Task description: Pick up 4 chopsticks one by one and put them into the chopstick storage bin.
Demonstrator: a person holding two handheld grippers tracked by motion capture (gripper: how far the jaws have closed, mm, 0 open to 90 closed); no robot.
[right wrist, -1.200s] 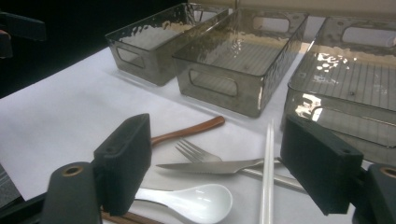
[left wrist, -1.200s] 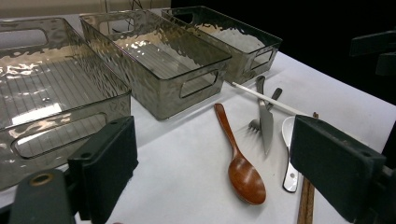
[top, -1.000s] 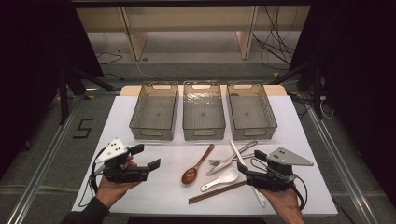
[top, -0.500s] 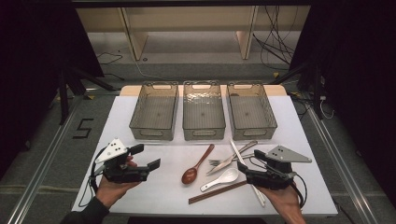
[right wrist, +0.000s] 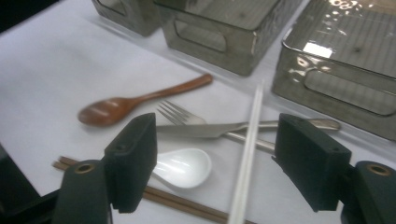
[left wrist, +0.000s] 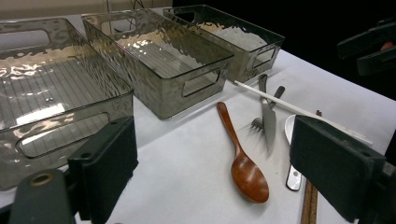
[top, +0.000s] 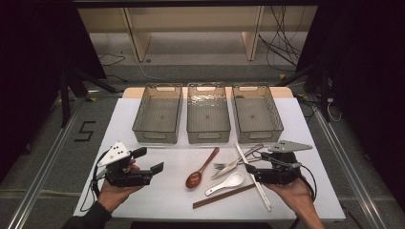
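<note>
This looks like a lab set up for recording, not a home. A white table point(top: 143, 124) stands on a grey floor between dark curtains point(top: 28, 71). Behind the table, loose cables point(top: 282, 43) lie by a bare wooden frame point(top: 136, 36). Left of the table, a "5" point(top: 86, 131) is taped on the floor beside a metal rail point(top: 45, 167).

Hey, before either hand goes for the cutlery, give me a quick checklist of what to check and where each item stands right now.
1. Left tongs open, holding nothing: ok.
2. Right tongs open, holding nothing: ok.
3. Three bins empty and upright: ok.
4. Wooden spoon lying apart, free to grasp: ok.
5. Knife lies across the fork, white chopstick over both: not ok for a clean single pick.
6. Whether the brown chopsticks are one or a pair: cannot tell.
</note>
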